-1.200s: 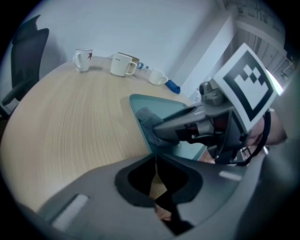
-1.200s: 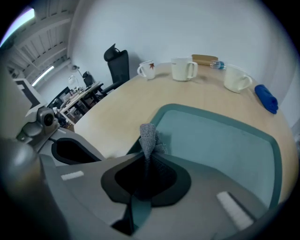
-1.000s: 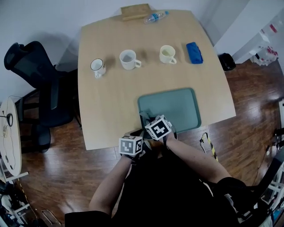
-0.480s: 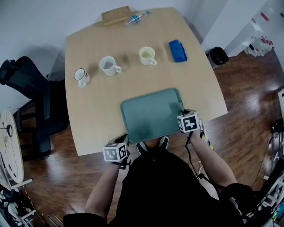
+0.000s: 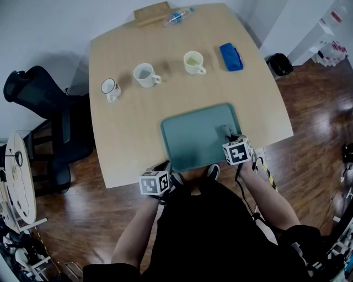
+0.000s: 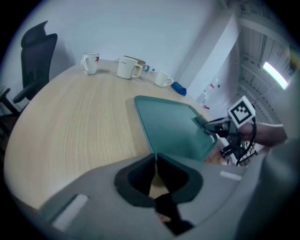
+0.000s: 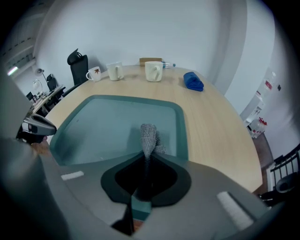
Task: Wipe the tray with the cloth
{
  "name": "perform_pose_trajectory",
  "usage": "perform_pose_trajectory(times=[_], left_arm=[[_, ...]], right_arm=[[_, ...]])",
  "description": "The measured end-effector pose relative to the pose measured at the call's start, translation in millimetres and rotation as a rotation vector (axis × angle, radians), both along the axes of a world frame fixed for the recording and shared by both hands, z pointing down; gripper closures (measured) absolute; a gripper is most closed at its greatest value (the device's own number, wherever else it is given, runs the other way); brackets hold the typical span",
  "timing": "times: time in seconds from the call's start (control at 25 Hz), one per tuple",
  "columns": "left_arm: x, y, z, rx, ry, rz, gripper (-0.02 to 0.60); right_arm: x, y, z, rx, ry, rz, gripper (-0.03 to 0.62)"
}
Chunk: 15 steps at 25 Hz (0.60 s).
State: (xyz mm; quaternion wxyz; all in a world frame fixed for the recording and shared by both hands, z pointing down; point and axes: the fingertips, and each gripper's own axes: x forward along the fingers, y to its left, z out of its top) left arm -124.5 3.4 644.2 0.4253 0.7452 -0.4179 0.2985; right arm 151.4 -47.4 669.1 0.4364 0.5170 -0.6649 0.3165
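Note:
The teal tray [image 5: 193,137] lies at the table's near edge, also shown in the right gripper view as tray [image 7: 103,126]. My right gripper [image 5: 228,136] is over the tray's near right part, shut on a grey cloth [image 5: 224,130]. That cloth [image 7: 148,136] sticks out from between the jaws and its end rests on the tray floor. My left gripper [image 5: 164,169] hangs at the table's near edge, left of the tray, shut with nothing in it. Its view shows the left gripper [image 6: 155,157] aimed over the table, with the tray [image 6: 171,124] to the right.
Three mugs [image 5: 145,75] stand in a row across the far half of the table, with a folded blue cloth [image 5: 231,57] at the far right. A wooden block and a water bottle [image 5: 178,16] lie at the far edge. An office chair [image 5: 49,121] stands on the left.
My right gripper has swept with the cloth from the tray's near left corner, beside the left gripper, to the tray's near right side. The left gripper stays at the table edge.

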Motion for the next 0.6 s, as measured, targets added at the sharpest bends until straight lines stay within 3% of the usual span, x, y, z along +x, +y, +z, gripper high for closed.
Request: perform_pose_trajectory(times=[0.2,0.48,0.6], left_arm=[[3.6,2.2,0.1,-0.037,0.071,0.039,0.563],[5.0,2.3,-1.9,-0.070,0.123,0.096,0.561],[3.5,1.1,-2.1,-0.071,0.125,0.109,0.561]], right_arm=[[-90.9,5.2,-14.1,0.005,-0.077,-0.066,0.566],[-216.6,23.1,-19.1,-0.022,-0.124,-0.330,0.566],[-248.5,27.9,-17.4,-0.036,-0.166,-0.377,0.566]])
